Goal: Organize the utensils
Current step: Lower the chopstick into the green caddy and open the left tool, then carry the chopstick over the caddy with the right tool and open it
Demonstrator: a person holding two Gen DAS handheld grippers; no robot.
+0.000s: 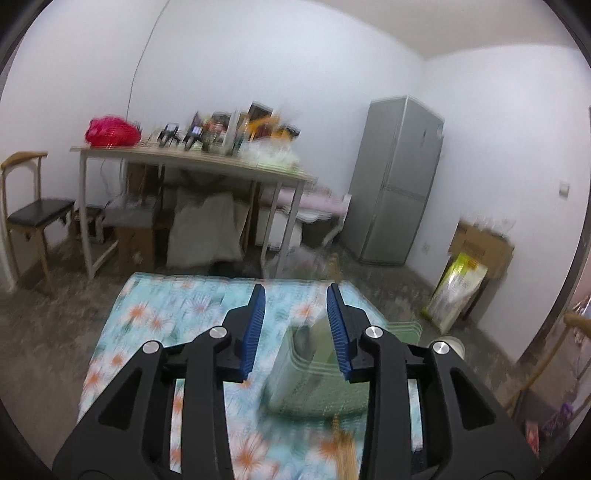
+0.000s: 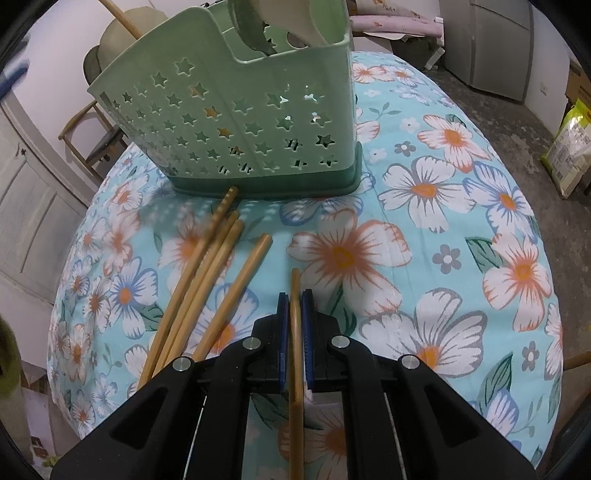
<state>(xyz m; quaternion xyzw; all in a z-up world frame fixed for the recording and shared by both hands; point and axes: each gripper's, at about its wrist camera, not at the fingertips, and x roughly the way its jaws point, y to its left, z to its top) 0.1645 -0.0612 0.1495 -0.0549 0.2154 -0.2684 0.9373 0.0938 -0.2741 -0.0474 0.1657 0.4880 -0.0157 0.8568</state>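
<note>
The right gripper (image 2: 295, 306) is clamped on one wooden chopstick (image 2: 295, 369), held along its fingers and pointing toward twelve o'clock, probably so it can be tipped upright into the green utensil caddy (image 2: 236, 118). The caddy stands at eleven o'clock on the flowered tablecloth (image 2: 461, 221), already holding pale spoons (image 2: 295, 18). Four loose chopsticks (image 2: 207, 280) lie at ten o'clock, fanned toward the caddy's base, one tip nearly touching it; they sit just beside the held stick's path. The left gripper (image 1: 295, 306) is raised with its jaws apart and empty; its blurred view shows the caddy below at five o'clock, with a cluttered table (image 1: 192, 158) and grey fridge (image 1: 399, 181) beyond.
</note>
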